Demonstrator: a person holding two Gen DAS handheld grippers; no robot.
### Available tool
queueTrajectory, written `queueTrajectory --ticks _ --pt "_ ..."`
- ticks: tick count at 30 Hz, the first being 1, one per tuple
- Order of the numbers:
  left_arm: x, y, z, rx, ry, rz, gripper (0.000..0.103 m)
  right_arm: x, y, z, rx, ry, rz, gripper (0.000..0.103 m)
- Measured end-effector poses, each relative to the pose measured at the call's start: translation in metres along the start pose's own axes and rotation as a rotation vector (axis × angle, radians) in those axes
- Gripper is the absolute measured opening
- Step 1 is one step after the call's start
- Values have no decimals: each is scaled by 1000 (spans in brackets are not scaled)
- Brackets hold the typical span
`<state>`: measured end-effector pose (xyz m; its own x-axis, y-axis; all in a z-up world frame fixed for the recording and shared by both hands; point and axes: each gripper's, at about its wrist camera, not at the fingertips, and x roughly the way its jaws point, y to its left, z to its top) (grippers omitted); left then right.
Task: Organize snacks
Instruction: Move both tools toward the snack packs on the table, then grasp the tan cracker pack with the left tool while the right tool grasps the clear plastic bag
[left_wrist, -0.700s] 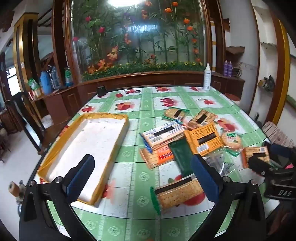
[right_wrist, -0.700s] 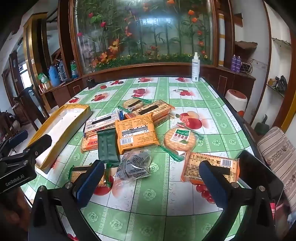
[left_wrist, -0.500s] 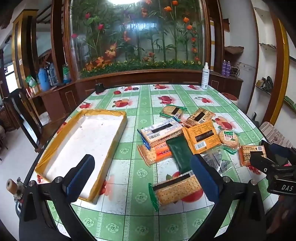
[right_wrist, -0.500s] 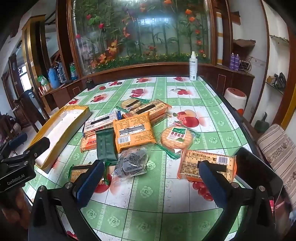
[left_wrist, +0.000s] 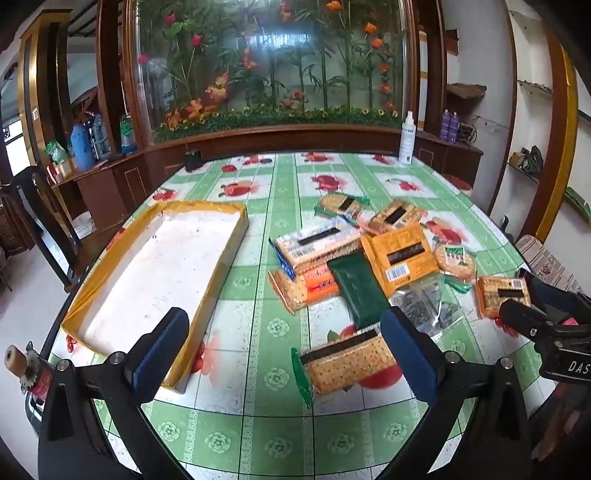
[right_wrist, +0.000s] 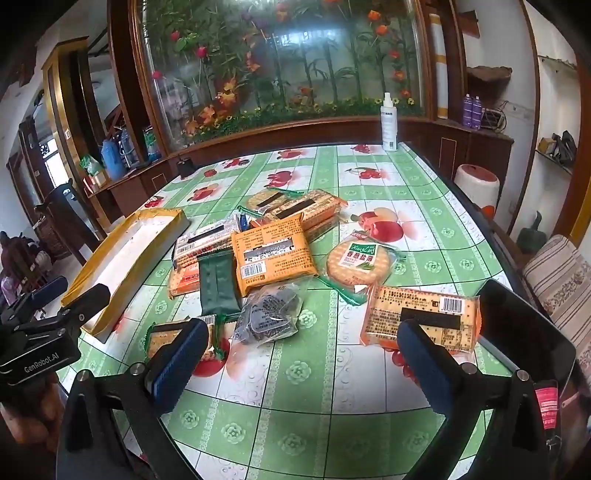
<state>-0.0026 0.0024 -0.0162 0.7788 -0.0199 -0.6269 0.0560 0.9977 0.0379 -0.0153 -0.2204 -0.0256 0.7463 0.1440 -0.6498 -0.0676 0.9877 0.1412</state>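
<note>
Several snack packs lie in a loose heap on the green checked tablecloth (left_wrist: 258, 435): a cracker pack with green ends (left_wrist: 347, 360), a dark green bar (left_wrist: 360, 291), an orange square pack (right_wrist: 273, 254), a round cracker pack (right_wrist: 358, 260), a clear bag of dark pieces (right_wrist: 269, 314) and an orange barcode pack (right_wrist: 424, 317). An empty yellow-rimmed white tray (left_wrist: 162, 269) sits to their left. My left gripper (left_wrist: 284, 350) hangs open above the table between the tray and the heap, holding nothing. My right gripper (right_wrist: 301, 354) is open too, over the near edge of the heap.
A white spray bottle (right_wrist: 388, 123) stands at the table's far right edge, a small dark object (left_wrist: 192, 160) at the far left. A dark wooden chair (left_wrist: 40, 221) is left of the table, a striped cushion (right_wrist: 561, 273) to the right. A flower-painted partition closes the back.
Both views have drawn back and tilted slightly, so the tray and snacks sit a little farther off. Nothing on the table has moved; both grippers stay open.
</note>
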Motion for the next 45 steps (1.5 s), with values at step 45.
queueTrajectory --ticks 45 --pt "70 -43 -27 418 235 -200 103 107 34 6 -80 239 70 103"
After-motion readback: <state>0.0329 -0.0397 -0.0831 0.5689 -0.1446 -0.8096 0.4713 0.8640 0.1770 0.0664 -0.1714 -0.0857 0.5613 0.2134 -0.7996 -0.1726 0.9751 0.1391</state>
